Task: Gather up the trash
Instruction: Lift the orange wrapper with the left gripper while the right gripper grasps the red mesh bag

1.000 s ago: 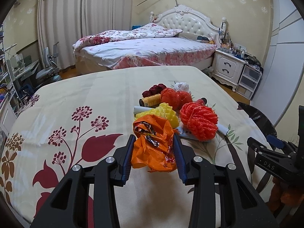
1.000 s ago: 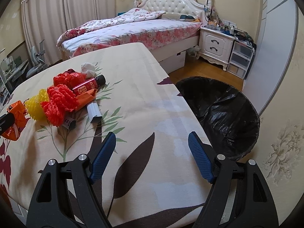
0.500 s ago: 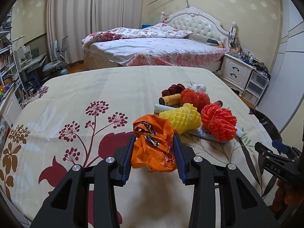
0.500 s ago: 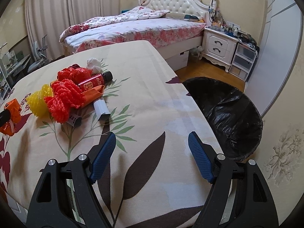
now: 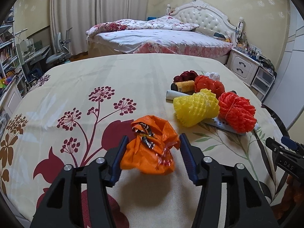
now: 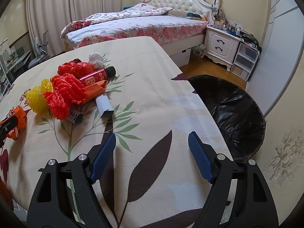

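The left gripper is letting go. A second ago its two blue pads were squeezing the orange wrapper tight on both sides. Now its jaws are opening, and there is a gap showing beside the right pad. The crinkly wrapper is still sitting between the pads and is puffing out a little. It is touching the left pad, or nearly. It looks a bit blurry at the bottom, and a soft shadow is lying on the tablecloth under it, so I cannot tell if it is resting on the cloth.

The pile of trash is looking farther to the right in the left view than before. The yellow foam net and the red foam net are lying side by side, just past the wrapper. A second red net, a yellow can and a white tube are lying behind them.

The right gripper is hanging over the cloth with its jaws spread wide and nothing between them, the same as a second ago. The black trash bin is standing on the floor just past the table's edge, to the right. The red bottle and a white box are lying in the pile.
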Demonstrator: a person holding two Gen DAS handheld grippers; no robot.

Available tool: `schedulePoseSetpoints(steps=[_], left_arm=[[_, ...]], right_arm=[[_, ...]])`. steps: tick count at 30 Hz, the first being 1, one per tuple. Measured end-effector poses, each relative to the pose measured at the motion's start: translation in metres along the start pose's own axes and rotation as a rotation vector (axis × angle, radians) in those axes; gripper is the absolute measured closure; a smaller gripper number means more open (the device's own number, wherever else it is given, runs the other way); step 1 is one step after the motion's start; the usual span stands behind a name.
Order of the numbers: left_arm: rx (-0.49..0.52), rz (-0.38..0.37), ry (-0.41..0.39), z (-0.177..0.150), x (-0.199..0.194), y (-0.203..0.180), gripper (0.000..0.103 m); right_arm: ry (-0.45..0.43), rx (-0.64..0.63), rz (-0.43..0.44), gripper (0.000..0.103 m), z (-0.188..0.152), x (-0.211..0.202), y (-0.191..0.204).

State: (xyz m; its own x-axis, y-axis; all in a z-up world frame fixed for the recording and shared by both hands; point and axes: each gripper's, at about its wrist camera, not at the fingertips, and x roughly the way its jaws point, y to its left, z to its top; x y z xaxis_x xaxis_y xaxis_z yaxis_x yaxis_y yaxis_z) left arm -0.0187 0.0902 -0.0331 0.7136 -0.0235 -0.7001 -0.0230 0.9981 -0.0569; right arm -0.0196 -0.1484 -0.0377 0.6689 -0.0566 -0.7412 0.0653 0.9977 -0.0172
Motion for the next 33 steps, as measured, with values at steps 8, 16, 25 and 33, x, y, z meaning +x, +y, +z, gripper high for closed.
schedulePoseSetpoints(steps=[8, 16, 25, 33], left_arm=[[-0.019, -0.010, 0.032, 0.001, 0.004, 0.003, 0.032], [0.039, -0.052, 0.049, 0.000, 0.009, -0.005, 0.063], [0.013, 0.011, -0.009, 0.007, -0.004, 0.015, 0.064], [-0.042, 0.078, -0.037, 0.015, -0.010, 0.055, 0.064]], right_arm=[[-0.001, -0.008, 0.005, 0.026, 0.003, 0.003, 0.004], [-0.002, -0.027, 0.012, 0.026, 0.010, 0.005, 0.014], [-0.037, -0.062, 0.031, 0.026, 0.026, -0.007, 0.031], [-0.093, -0.122, 0.090, 0.026, 0.047, -0.024, 0.064]])
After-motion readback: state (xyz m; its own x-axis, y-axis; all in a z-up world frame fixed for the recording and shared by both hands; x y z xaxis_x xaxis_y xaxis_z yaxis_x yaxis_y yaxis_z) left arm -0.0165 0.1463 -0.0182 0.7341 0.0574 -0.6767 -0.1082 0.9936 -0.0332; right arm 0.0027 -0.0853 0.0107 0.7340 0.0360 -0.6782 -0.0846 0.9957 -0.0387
